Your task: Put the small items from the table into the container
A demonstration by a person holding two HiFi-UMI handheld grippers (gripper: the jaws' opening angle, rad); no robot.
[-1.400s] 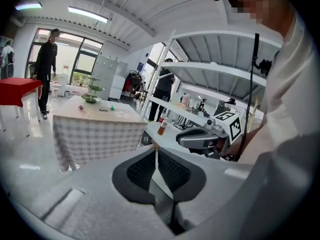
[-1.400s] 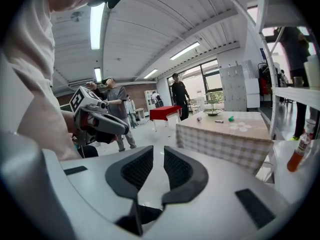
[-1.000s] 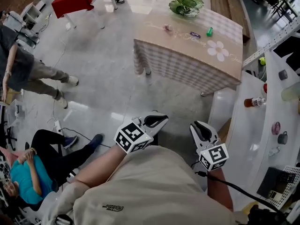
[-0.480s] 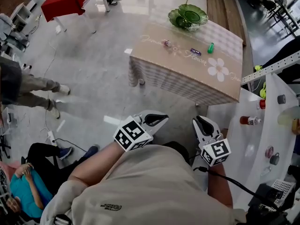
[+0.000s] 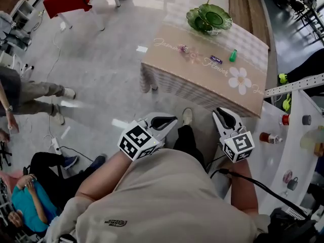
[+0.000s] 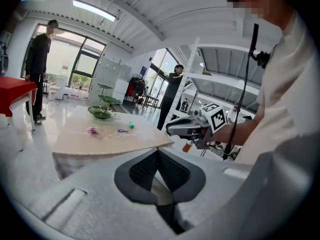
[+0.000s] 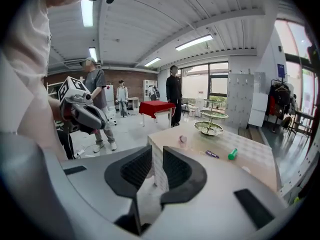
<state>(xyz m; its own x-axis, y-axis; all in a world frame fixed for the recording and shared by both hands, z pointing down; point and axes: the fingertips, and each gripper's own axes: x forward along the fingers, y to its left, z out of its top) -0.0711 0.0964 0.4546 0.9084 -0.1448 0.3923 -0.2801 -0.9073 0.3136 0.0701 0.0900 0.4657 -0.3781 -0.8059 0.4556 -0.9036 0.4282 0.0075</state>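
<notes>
Ahead, a rectangular table draped in a beige checked cloth with a white flower print (image 5: 202, 82) stands on the pale glossy floor, well apart from both grippers. At its far end sits a green glass tiered dish stand (image 5: 209, 16). The left gripper (image 5: 172, 119), a grey two-jaw claw with black ribbed pads, is clenched, its tips meeting with nothing between them. The right gripper (image 5: 219, 111), of the same make, is slightly released: a narrow gap stands between its pads, and it holds nothing. Both point toward the table from in front of the person's body. On the cloth, near the stand, a small green bottle-shaped item (image 5: 233, 55), a small purple wrapped item (image 5: 216, 59) and a small pink item (image 5: 183, 48) lie apart in a loose row.
</notes>
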